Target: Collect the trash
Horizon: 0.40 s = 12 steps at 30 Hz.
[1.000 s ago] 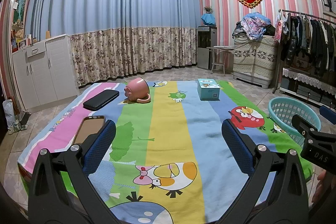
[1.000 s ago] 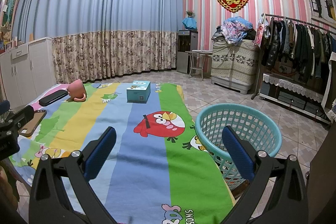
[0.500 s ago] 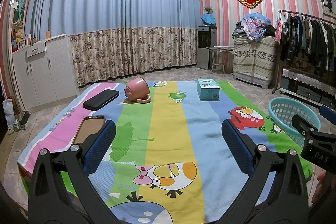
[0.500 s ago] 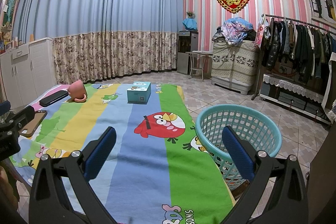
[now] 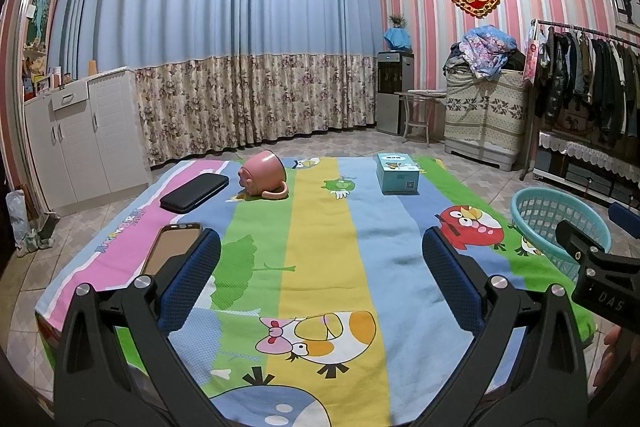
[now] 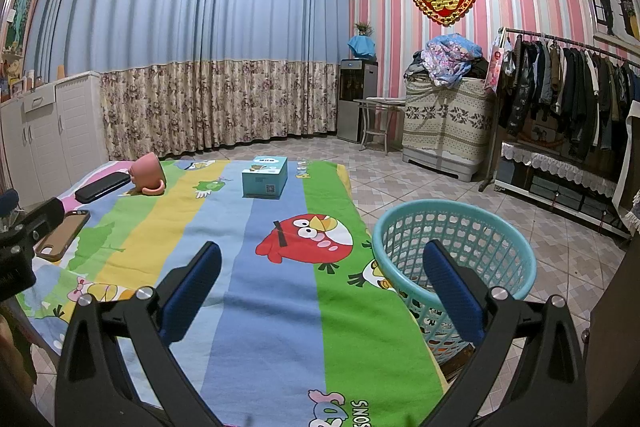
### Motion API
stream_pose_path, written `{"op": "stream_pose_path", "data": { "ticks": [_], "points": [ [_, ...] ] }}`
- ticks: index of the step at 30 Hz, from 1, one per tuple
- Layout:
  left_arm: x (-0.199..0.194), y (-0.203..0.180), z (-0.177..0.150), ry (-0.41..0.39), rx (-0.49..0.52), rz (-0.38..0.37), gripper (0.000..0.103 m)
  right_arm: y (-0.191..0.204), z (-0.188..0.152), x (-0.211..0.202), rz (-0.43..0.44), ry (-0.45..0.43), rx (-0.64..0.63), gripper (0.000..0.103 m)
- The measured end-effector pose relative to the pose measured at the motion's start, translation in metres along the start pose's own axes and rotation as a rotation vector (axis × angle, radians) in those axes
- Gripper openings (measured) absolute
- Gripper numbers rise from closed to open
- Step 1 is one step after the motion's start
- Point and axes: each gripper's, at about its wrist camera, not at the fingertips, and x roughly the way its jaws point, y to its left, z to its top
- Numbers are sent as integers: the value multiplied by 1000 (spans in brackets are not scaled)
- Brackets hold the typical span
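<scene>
A table covered by a striped cartoon cloth [image 5: 320, 227] carries a small teal box [image 5: 397, 173], a pink mug [image 5: 264, 177] lying on its side, a black case [image 5: 195, 192] and a phone [image 5: 173, 251]. A teal plastic basket [image 6: 452, 259] stands on the floor by the table's right edge. My left gripper [image 5: 320, 267] is open and empty above the near end of the table. My right gripper [image 6: 322, 273] is open and empty above the table's near right part, its right finger over the basket. The box [image 6: 265, 177] and mug [image 6: 147, 174] also show in the right wrist view.
White cabinets [image 5: 76, 143] stand at the left. Curtains cover the far wall. A clothes rack [image 6: 568, 95], a cloth-covered unit [image 6: 444, 123] and a water dispenser [image 6: 357, 99] stand at the right. Tiled floor surrounds the table.
</scene>
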Motion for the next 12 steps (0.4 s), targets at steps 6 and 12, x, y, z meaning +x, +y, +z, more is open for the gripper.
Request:
{"op": "stream_pose_path", "data": {
  "ticks": [6, 12],
  "points": [
    [0, 0, 0, 1, -1, 0, 98, 0, 0, 0, 0, 0, 0, 98],
    [-2, 0, 3, 7, -6, -4, 98, 1, 0, 0, 0, 0, 0, 98]
  ]
}}
